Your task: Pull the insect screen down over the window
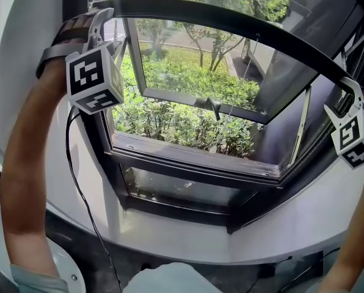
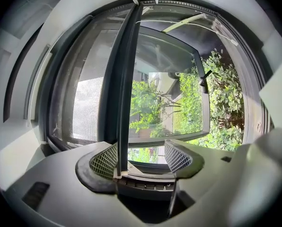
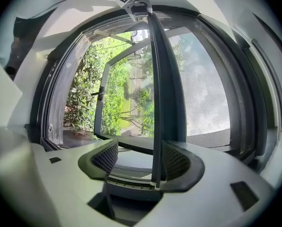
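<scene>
The insect screen's dark bottom bar [image 1: 218,18] arcs across the top of the open window, from upper left to right. My left gripper [image 1: 101,18] reaches it at its left end and my right gripper [image 1: 350,94] at its right end. In the left gripper view the bar [image 2: 124,79] lies against the left pad, and the left gripper [image 2: 142,157] is open with the other pad well apart. In the right gripper view the bar [image 3: 162,79] rests on the right pad of the open right gripper [image 3: 140,160]. Grey mesh [image 2: 89,108] hangs behind the bar.
The window sash [image 1: 255,105] is swung outward, its handle [image 1: 214,107] pointing down, with green bushes outside. A pale sill [image 1: 188,234] runs below the dark frame [image 1: 188,163]. A black cable [image 1: 78,188] hangs from the left gripper. Both forearms flank the opening.
</scene>
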{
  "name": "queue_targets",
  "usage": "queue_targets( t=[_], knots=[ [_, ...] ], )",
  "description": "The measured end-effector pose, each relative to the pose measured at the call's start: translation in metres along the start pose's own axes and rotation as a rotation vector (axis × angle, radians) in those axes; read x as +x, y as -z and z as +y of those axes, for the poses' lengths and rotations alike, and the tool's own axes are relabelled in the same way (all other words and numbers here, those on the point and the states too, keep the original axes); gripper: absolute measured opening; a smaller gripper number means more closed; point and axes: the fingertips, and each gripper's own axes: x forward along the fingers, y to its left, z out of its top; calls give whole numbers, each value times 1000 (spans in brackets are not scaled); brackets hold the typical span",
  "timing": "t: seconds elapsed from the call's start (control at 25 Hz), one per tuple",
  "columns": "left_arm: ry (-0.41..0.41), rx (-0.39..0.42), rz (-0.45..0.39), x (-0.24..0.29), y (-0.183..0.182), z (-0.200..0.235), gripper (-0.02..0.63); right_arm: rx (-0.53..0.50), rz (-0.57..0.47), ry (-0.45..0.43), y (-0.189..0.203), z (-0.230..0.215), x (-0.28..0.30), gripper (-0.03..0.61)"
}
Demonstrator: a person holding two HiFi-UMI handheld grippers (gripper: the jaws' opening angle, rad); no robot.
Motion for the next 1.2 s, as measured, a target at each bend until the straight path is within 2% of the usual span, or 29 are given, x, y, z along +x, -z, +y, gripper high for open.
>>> queue_targets(
  t=[0.16,0.56,0.84,1.2],
  knots=[
    [6,-19,-12,-6,-3,-9,322,3,3,1,-1,8,1,293],
    [14,0,-14,-10,1,-41,321,4,-13,-41,-3,41,5,290],
    [85,15,-7,-18,4,-75,322,-6,-22,-75,-4,72,7,290],
    [79,9,-2,-21,4,-96,322,0,-36,-88,-5,95,9,290]
  ],
)
